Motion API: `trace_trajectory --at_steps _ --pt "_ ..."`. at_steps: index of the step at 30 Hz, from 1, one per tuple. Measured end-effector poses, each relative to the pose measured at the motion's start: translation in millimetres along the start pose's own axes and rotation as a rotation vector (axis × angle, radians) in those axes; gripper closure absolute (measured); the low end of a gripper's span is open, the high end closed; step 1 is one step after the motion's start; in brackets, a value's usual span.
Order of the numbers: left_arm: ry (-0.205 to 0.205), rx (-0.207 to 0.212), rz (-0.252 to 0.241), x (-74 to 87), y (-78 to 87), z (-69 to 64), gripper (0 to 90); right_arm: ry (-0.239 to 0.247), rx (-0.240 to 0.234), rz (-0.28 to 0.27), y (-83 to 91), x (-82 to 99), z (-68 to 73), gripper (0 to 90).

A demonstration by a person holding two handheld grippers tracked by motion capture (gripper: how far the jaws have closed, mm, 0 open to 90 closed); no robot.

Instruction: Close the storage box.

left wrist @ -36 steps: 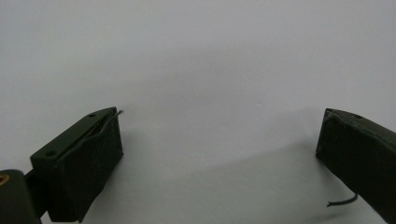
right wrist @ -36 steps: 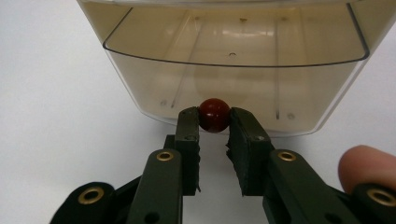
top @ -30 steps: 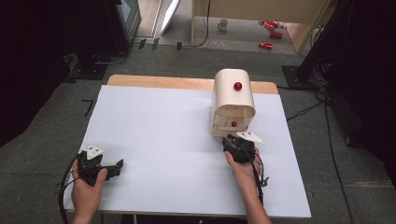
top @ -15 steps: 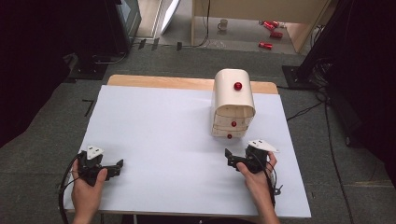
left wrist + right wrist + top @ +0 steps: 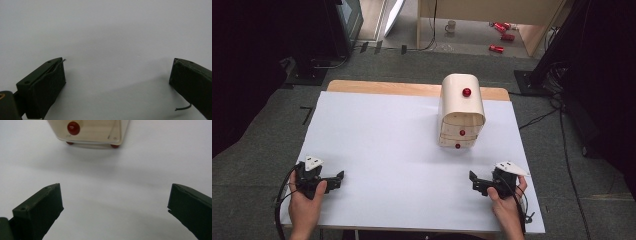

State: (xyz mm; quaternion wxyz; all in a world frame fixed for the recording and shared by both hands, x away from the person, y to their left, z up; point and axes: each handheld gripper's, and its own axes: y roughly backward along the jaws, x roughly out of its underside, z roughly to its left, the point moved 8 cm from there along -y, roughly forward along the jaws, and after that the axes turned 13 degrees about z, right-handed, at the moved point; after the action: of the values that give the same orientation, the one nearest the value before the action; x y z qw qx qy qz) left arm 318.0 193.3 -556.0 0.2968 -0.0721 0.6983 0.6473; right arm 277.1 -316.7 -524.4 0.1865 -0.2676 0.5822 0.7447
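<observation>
While both hands rest at the near edge of the white counter (image 5: 402,145), the left hand-held gripper (image 5: 336,177) has jaws spread wide and empty. Right hand-held gripper (image 5: 474,181), near the right corner, likewise gapes wide, holding nothing. A small wooden drawer chest (image 5: 461,110) with red knobs (image 5: 467,92) stands right of centre, well beyond the right gripper.

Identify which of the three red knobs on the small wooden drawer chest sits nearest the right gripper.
The lowest knob, on the bottom drawer at the chest's front foot, closest to the right gripper; the others sit higher.
</observation>
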Motion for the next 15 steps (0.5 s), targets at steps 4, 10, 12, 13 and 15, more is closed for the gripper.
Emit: trace_trajectory --at_steps 4,10,12,13,15 --pt "0.000 0.000 0.000 0.0 0.0 0.0 0.3 -0.006 0.003 0.002 7.5 8.4 -11.8 0.0" --pt "0.000 0.000 0.000 0.0 0.0 0.0 0.3 -0.026 0.024 0.014 15.9 20.5 -29.2 0.0" --pt "0.000 0.000 0.000 0.0 0.0 0.0 0.3 -0.031 0.035 0.017 18.0 24.0 -34.8 0.0" --pt "0.000 -0.001 0.000 0.0 0.0 0.0 0.3 -0.033 0.040 0.019 19.2 25.7 -37.6 0.0" --pt "0.000 0.000 0.000 0.0 0.0 0.0 0.3 -0.040 0.047 0.021 21.5 29.2 -42.8 0.0"
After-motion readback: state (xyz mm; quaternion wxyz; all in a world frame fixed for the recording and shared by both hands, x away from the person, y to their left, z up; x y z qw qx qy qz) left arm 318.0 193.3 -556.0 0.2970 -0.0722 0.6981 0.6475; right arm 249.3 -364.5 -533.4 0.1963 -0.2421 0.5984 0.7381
